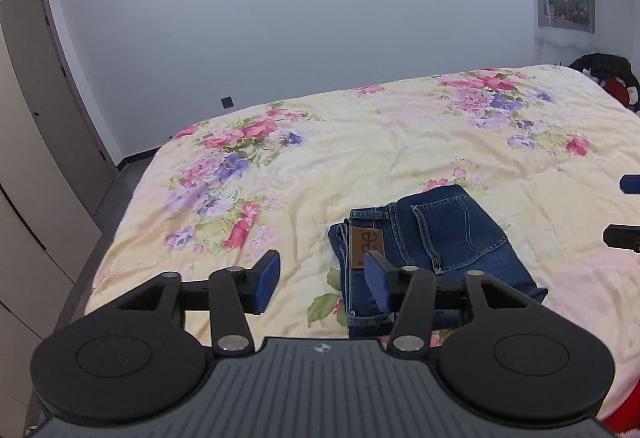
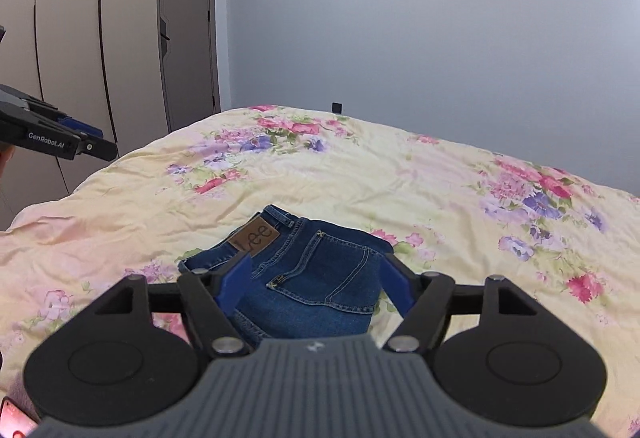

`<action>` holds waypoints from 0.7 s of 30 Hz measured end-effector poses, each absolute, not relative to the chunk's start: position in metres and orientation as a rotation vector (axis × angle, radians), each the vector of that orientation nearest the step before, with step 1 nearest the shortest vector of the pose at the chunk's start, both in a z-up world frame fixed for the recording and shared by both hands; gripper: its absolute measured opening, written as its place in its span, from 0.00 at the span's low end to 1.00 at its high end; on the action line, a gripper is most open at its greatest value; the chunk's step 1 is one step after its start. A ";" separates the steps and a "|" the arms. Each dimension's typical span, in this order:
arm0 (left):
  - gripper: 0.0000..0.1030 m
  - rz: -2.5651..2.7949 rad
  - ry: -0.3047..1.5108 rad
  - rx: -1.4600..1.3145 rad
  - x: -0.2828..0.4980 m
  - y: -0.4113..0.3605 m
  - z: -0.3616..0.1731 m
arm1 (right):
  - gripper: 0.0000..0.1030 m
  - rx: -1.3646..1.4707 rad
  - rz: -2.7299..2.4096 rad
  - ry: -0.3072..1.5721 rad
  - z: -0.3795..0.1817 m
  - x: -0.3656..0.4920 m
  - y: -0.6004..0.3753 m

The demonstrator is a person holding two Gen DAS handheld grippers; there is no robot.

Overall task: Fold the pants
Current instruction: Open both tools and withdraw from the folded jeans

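Fingers of left gripper [image 1: 323,280] and right gripper [image 2: 320,284] spread wide, empty, raised above the bed. Folded blue jeans [image 2: 304,274] lying compact on floral quilt [image 2: 400,182], back pocket and leather waist patch [image 2: 255,235] facing up. Beyond: pale wall, grey door [image 2: 188,34], wardrobe panels.

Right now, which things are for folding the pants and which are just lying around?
For the job:
folded jeans
left gripper, jaws open
right gripper, jaws open

Just lying about:
flowered quilt
dark clothes pile
wardrobe
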State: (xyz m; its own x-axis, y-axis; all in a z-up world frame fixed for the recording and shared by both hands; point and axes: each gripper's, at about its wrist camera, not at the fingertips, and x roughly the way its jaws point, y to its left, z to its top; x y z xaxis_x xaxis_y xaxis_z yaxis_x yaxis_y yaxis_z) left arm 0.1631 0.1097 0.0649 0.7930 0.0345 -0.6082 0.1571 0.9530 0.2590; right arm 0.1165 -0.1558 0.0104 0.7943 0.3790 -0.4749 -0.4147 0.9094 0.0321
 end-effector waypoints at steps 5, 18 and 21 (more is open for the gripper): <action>0.70 -0.046 0.617 0.326 0.112 0.090 0.053 | 0.73 -0.057 0.384 0.456 -0.003 0.061 -0.149; 0.76 0.032 0.680 0.224 0.074 0.056 -0.028 | 0.73 -0.075 0.264 0.495 -0.067 0.010 -0.120; 0.76 0.042 0.707 0.202 0.072 0.051 -0.041 | 0.73 -0.041 0.279 0.547 -0.078 0.013 -0.119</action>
